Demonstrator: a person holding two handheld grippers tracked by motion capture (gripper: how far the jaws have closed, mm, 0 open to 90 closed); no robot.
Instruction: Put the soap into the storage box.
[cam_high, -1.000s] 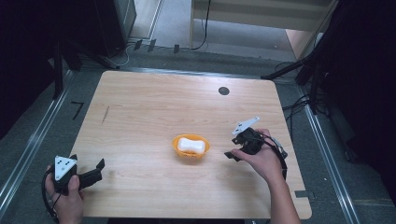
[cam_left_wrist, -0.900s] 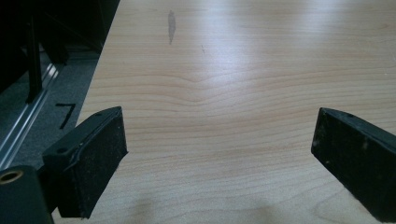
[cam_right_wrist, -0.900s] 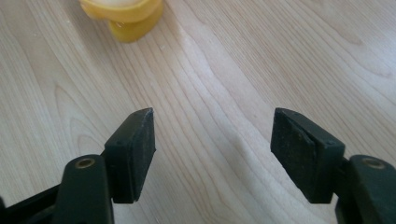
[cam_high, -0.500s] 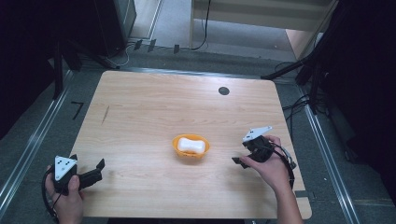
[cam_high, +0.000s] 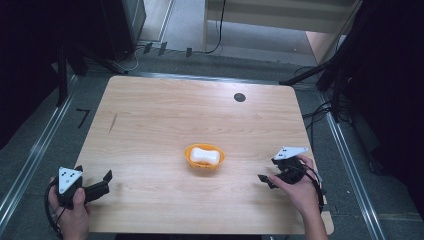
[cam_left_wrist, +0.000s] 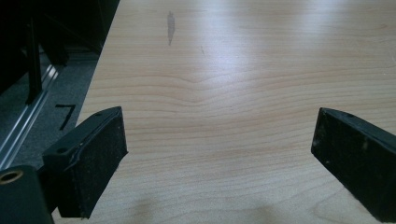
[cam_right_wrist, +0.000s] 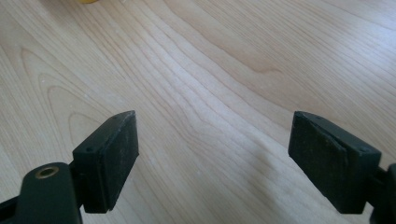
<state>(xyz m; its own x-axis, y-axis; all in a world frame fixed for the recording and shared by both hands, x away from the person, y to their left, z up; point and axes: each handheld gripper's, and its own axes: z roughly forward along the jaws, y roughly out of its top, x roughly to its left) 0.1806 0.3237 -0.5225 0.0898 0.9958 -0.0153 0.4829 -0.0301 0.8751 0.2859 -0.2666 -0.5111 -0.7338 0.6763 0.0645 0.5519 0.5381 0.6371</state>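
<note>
Mid-table: orange bowl (cam_high: 205, 157) holding white object (cam_high: 205, 155). Left gripper (cam_high: 102, 181) fingers wide, empty; right gripper (cam_high: 267, 177) fingers wide, empty.

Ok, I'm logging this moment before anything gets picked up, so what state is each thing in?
Left gripper: open, holding nothing, at the table's near left corner.
Right gripper: open, holding nothing, near the table's right edge.
Orange bowl: upright, mid-table, holding a white object.
Wooden table: bare apart from the bowl.

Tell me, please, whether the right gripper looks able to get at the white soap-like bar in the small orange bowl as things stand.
Probably yes: the right gripper is open and holds nothing, and bare light wooden table lies between it and the white soap-like bar, which sits uncovered in the small orange bowl.
</note>
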